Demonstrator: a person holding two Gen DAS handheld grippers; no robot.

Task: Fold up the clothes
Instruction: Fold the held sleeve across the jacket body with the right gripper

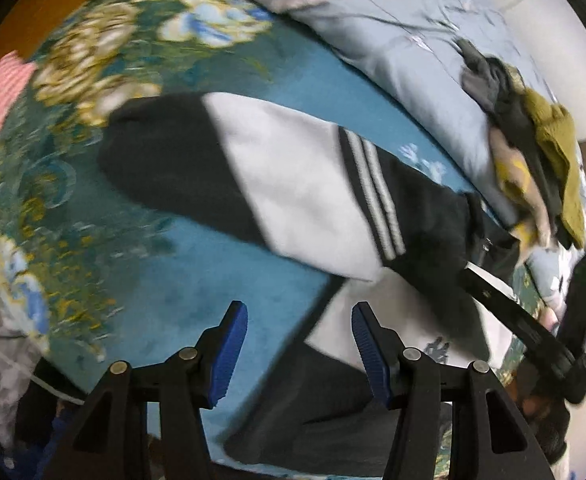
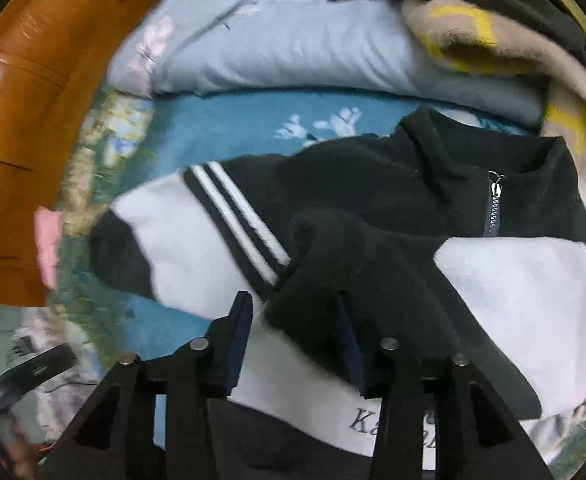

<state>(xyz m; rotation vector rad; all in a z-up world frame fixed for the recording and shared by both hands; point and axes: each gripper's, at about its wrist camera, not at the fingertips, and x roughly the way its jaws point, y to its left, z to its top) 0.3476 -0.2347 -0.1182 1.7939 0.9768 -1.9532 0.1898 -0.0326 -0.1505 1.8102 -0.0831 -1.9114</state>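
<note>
Item: black-and-white jacket (image 2: 373,216), lying on the teal floral bedspread (image 1: 197,280), filling the centre of both views; zipper and collar toward the upper right of the right wrist view.

Sleeves: one sleeve (image 2: 433,280) lies folded across the chest, with its black cuff end between my right claw's pads. The other sleeve (image 1: 253,176) lies stretched toward the left of frame, not yet folded in.

Right claw (image 2: 293,344): jaws parted and not pinching; the folded sleeve's cloth rests loose between them.

Left claw (image 1: 299,354): released, nothing between the pads, hanging above the jacket's lower edge and the bedspread.

Surroundings: pile of other clothes (image 1: 533,152) on a pale blue quilt (image 1: 393,40), upper right of the left wrist view; wooden bed frame (image 2: 25,140) at left of the right wrist view.

Risks, as I judge them:
- Fleece snagging on my right pad as I lift away, dragging the sleeve back off the chest.
- Grabbing two layers at once when I take the outstretched sleeve, spoiling the fold.
- The soft bedspread bunching beneath, skewing the jacket.
</note>
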